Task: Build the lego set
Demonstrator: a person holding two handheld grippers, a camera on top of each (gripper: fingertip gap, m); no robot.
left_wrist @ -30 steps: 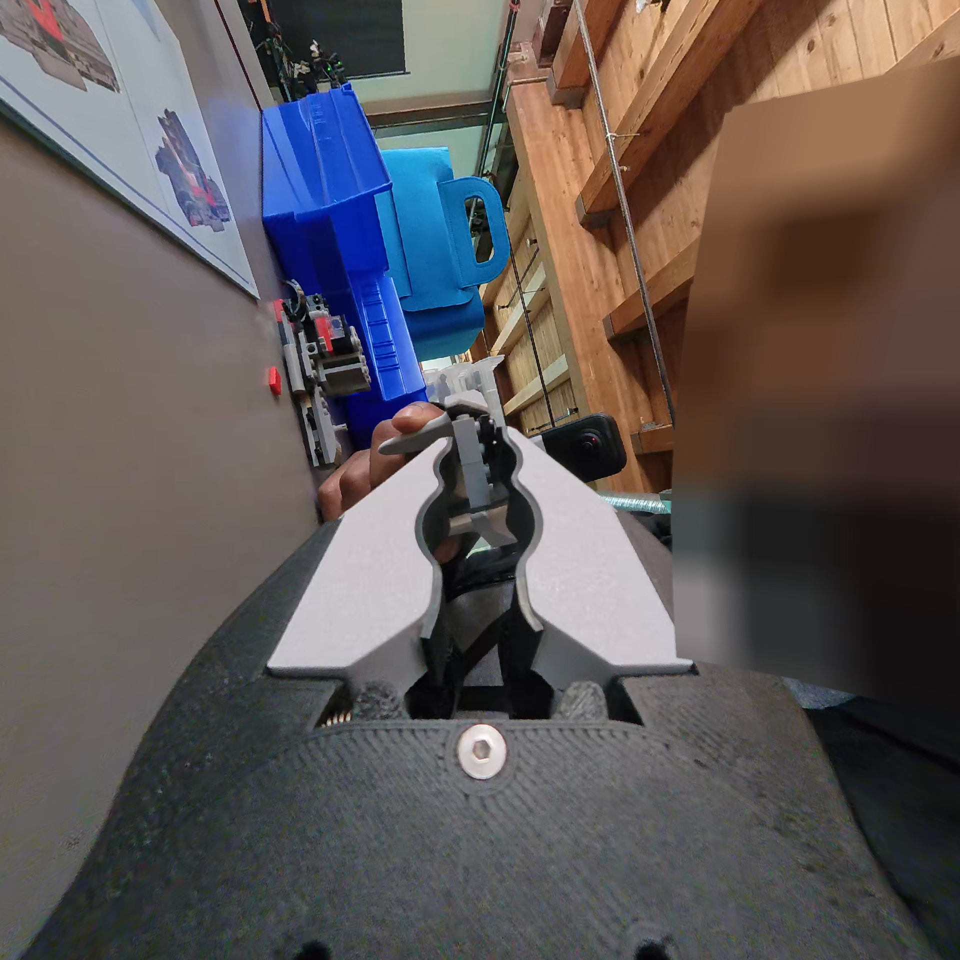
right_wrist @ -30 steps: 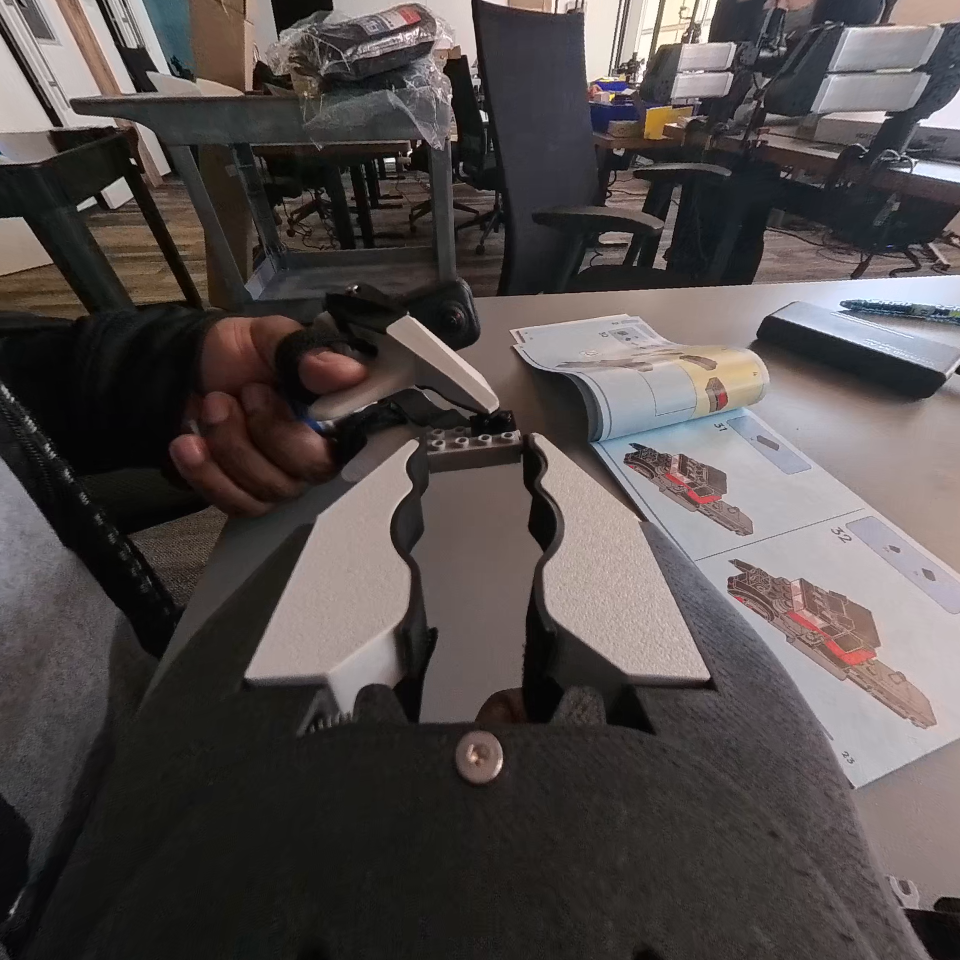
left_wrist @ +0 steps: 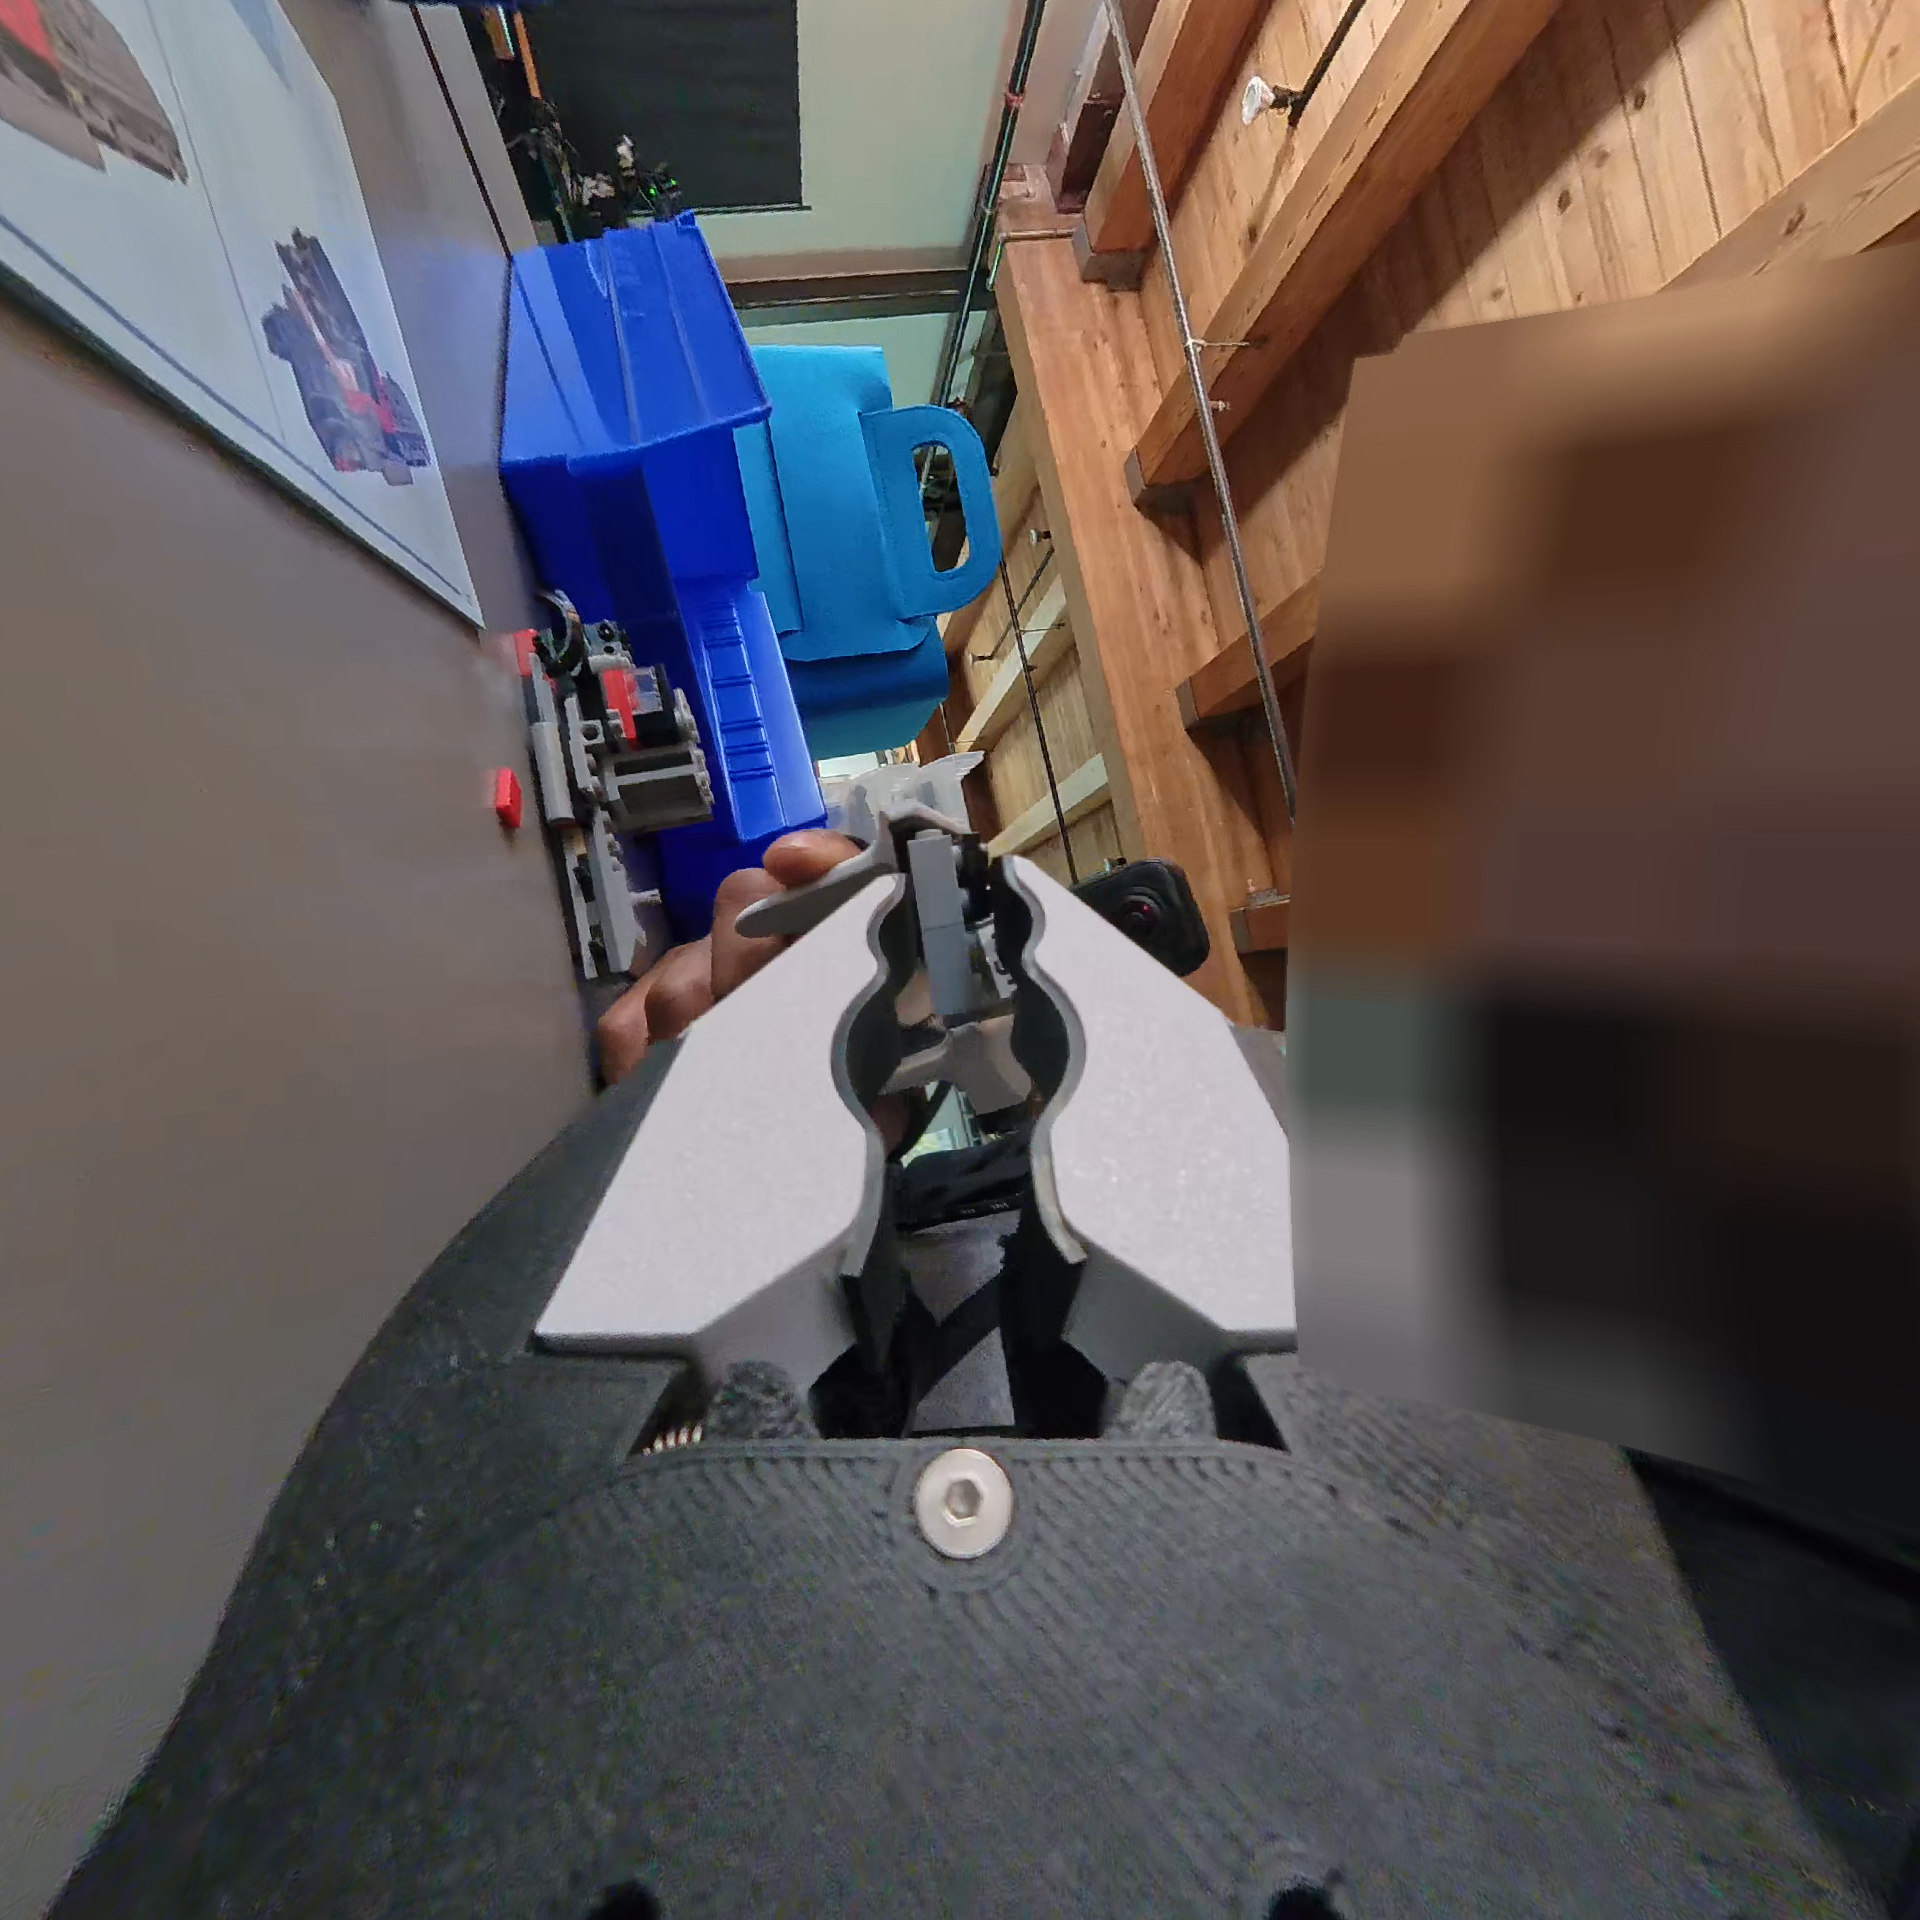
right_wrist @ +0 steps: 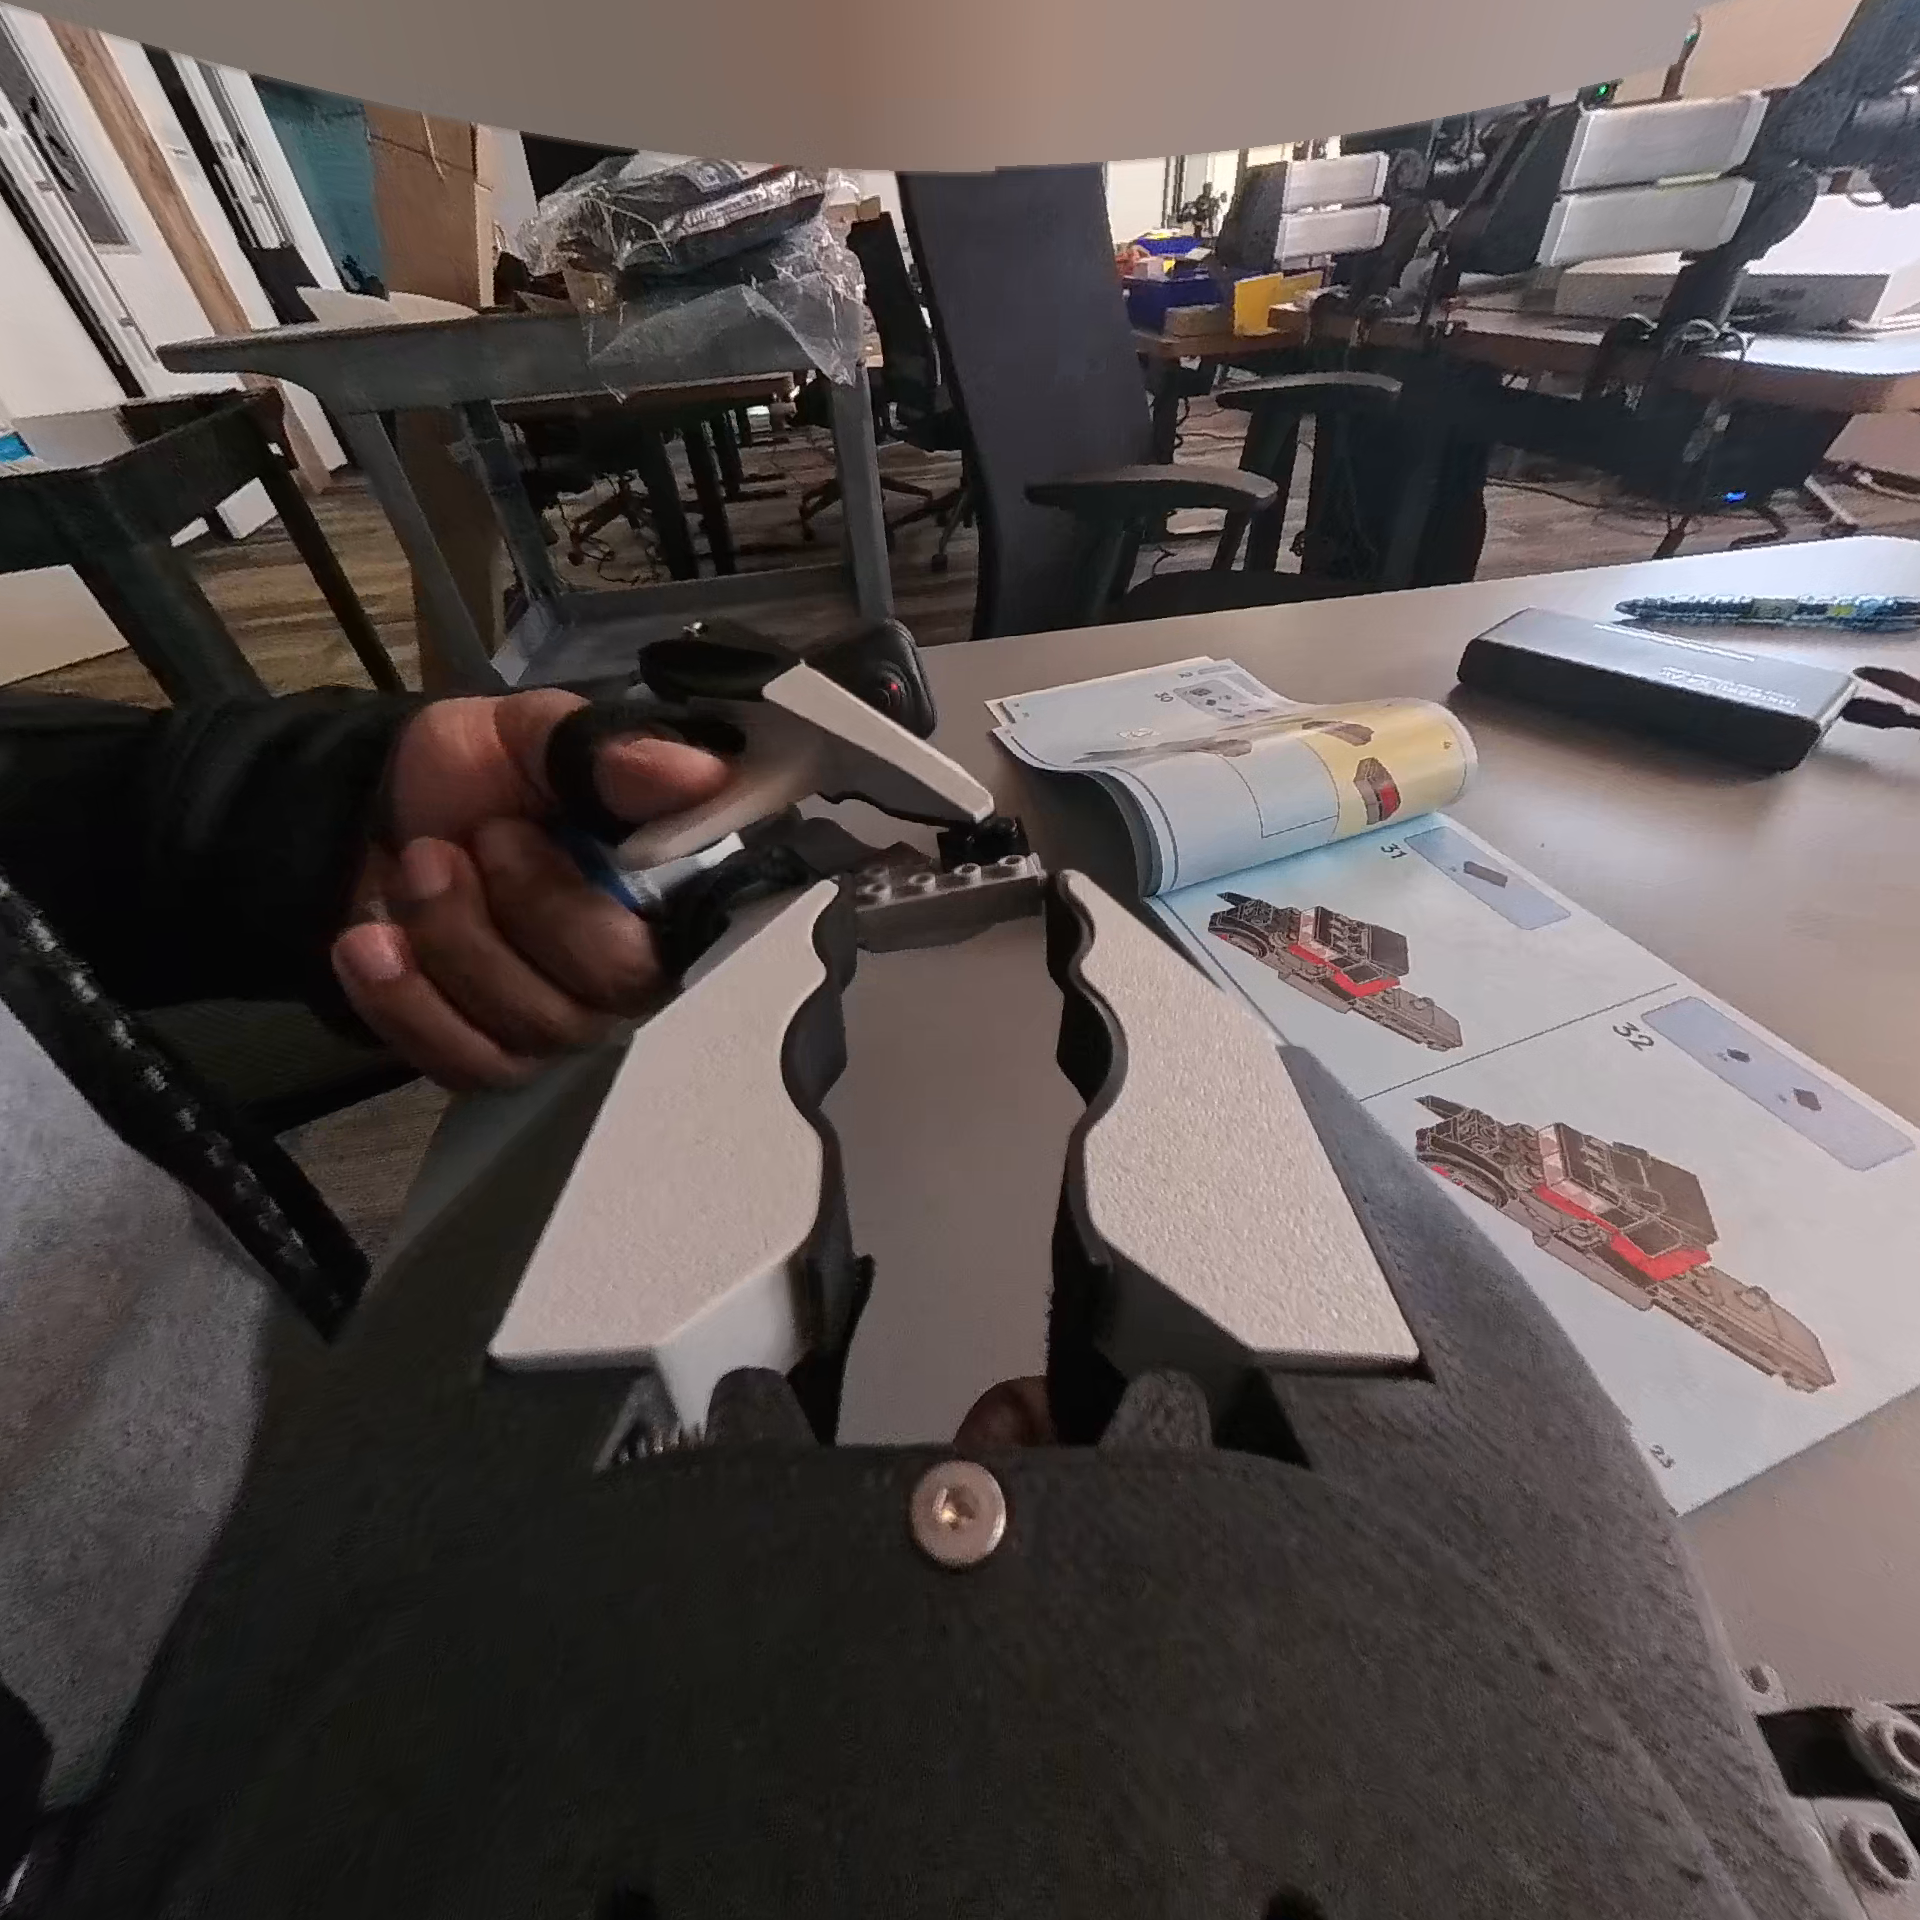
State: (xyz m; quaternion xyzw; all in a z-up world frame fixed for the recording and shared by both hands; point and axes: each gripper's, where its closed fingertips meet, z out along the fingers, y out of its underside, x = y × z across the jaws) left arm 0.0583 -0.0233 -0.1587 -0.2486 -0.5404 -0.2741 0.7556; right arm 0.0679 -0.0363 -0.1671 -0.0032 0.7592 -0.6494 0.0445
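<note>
My right gripper (right_wrist: 945, 904) is shut on a grey studded lego brick (right_wrist: 935, 899) and holds it above the table edge. My left gripper (left_wrist: 951, 873) is held by a hand and comes in from the left of the right wrist view (right_wrist: 883, 769). It is shut on a small black piece (right_wrist: 982, 831) that rests on the brick's studs. In the left wrist view the brick (left_wrist: 935, 914) stands edge-on between my fingertips, with the black piece (left_wrist: 975, 862) beside it. A partly built grey, black and red model (left_wrist: 623, 769) lies on the table farther off.
An open instruction booklet (right_wrist: 1507, 987) lies to the right on the grey table (right_wrist: 1714, 883). A black case (right_wrist: 1652, 696) and a pen (right_wrist: 1766, 613) lie behind it. A blue bin (left_wrist: 644, 499), a light blue bag (left_wrist: 862, 540) and a loose red piece (left_wrist: 507, 798) are near the model.
Nothing has clearly changed. Both grippers stay together, with the black piece on the grey brick.
</note>
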